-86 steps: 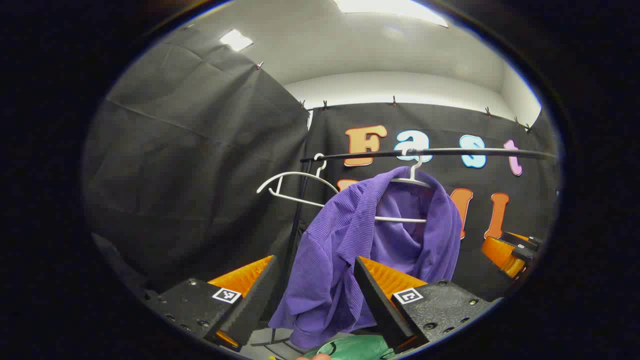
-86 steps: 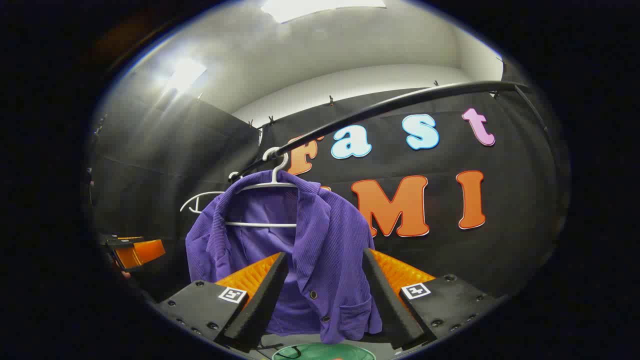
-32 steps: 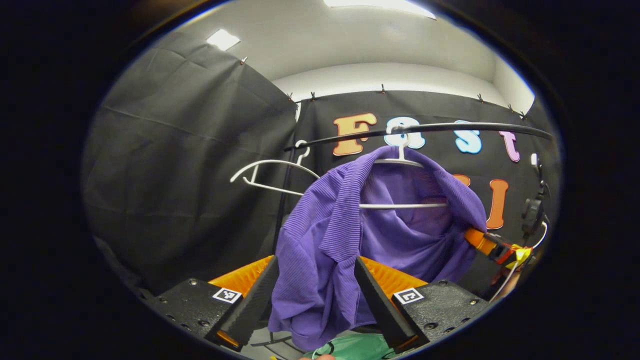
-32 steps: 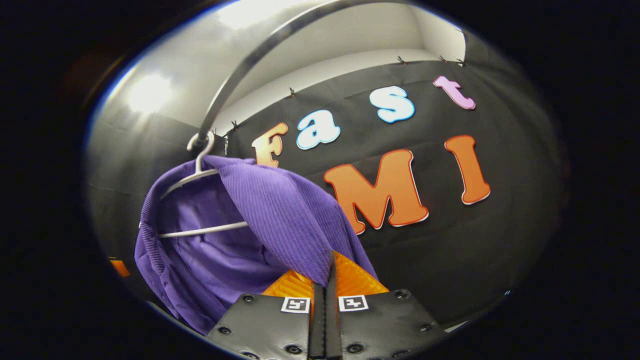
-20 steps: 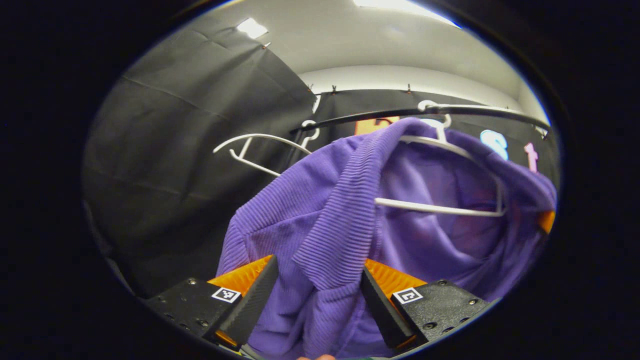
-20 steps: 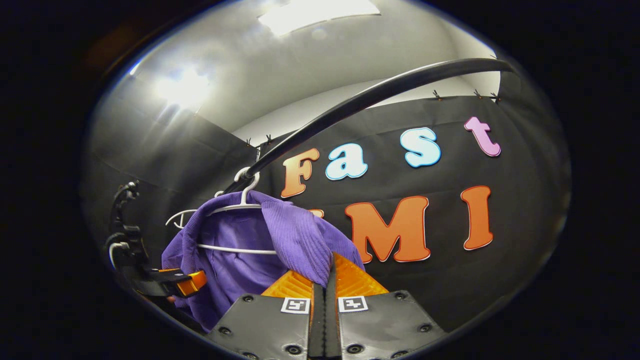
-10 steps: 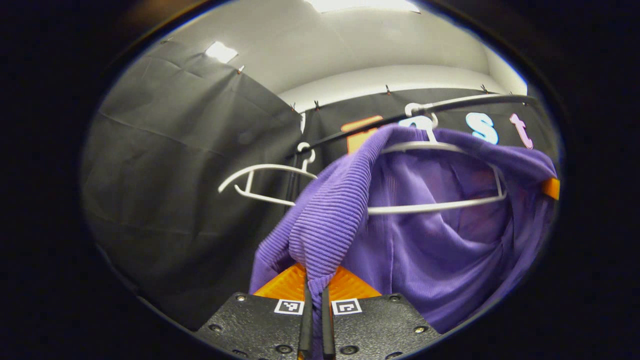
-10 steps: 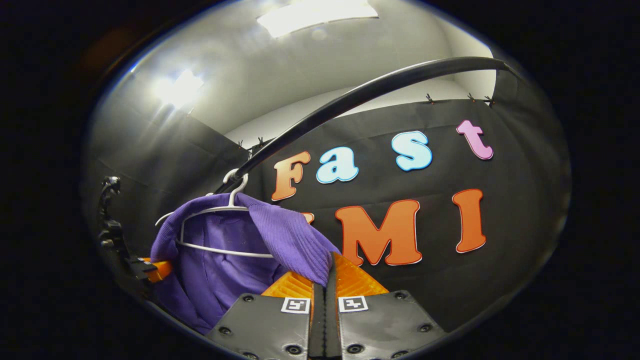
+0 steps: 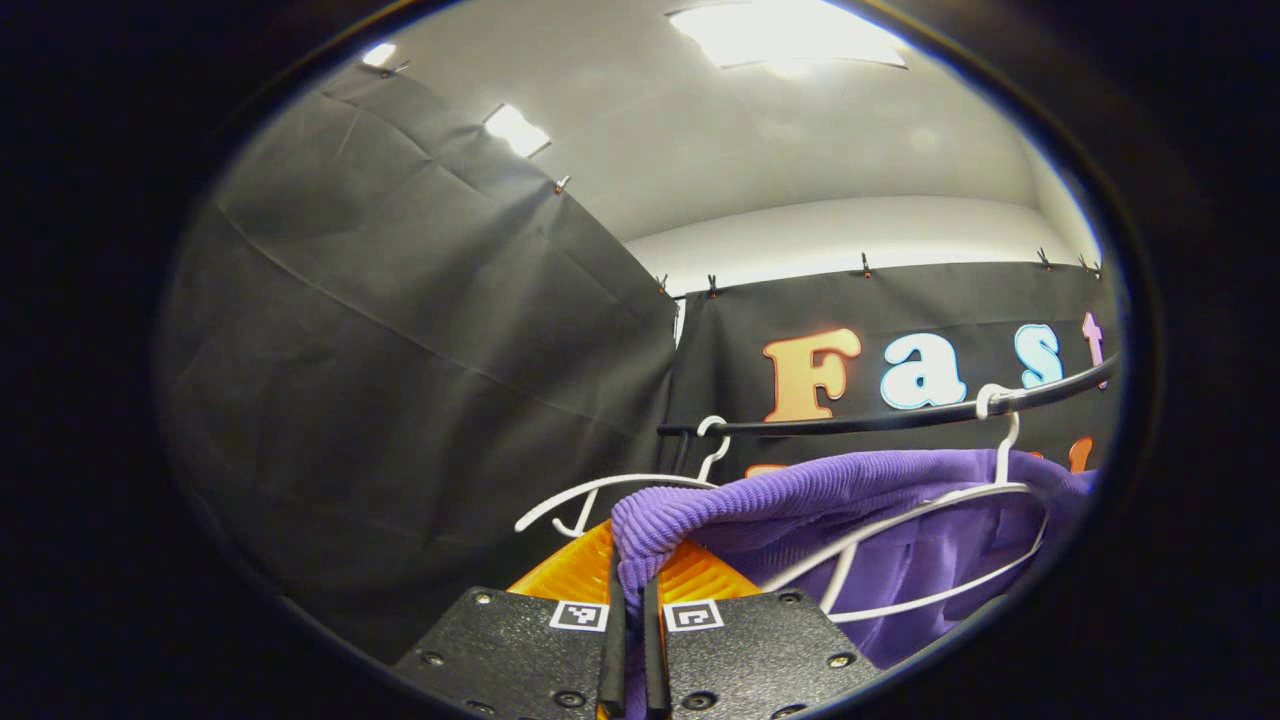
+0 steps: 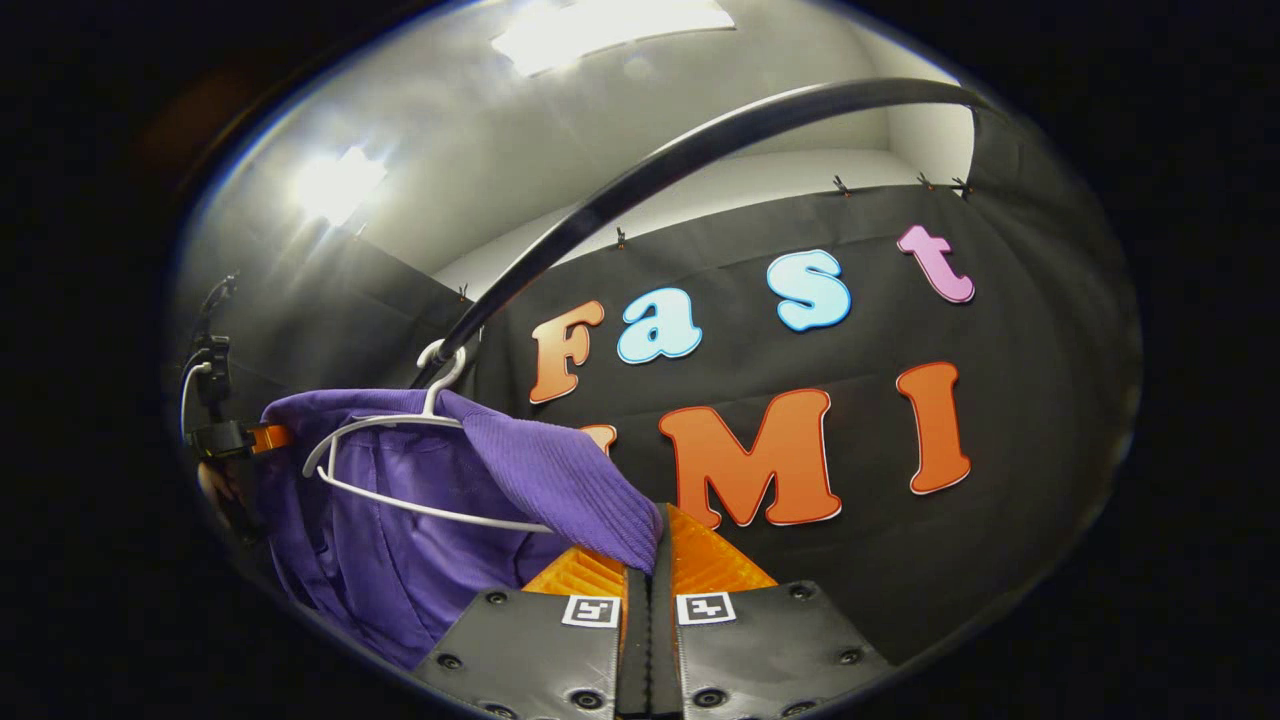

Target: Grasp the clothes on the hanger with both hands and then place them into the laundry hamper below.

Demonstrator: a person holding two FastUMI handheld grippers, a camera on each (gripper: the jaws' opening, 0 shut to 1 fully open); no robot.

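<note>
Left gripper view: the left gripper [image 9: 629, 585] has its two fingers pressed together on a fold of the purple ribbed jacket [image 9: 860, 500], which bunches over the fingertips and comes out just above them. Beyond the fingers and to their right, the jacket stretches away as a taut band toward a white plastic hanger [image 9: 960, 520]. That hanger sits tilted, with its hook over the black clothes rail [image 9: 880, 420]. The jacket's lining hangs below the hanger's lower bar. A second, bare white hanger [image 9: 610, 490] hangs on the same rail, just beyond the fingertips and slightly to their left. Black cloth walls stand behind the rail.

Right gripper view: the right gripper [image 10: 645, 560] also has its fingers pressed together, and it pinches the edge of the jacket [image 10: 550, 475]. From the fingertips the fabric rises up and to the left, over the shoulder of the tilted hanger [image 10: 400, 460]. The hanger's hook rests on the rail [image 10: 640, 180], which arcs overhead from left to right. Far to the left of the fingers, past the jacket, the other gripper [image 10: 240, 438] meets the garment's opposite edge.
</note>
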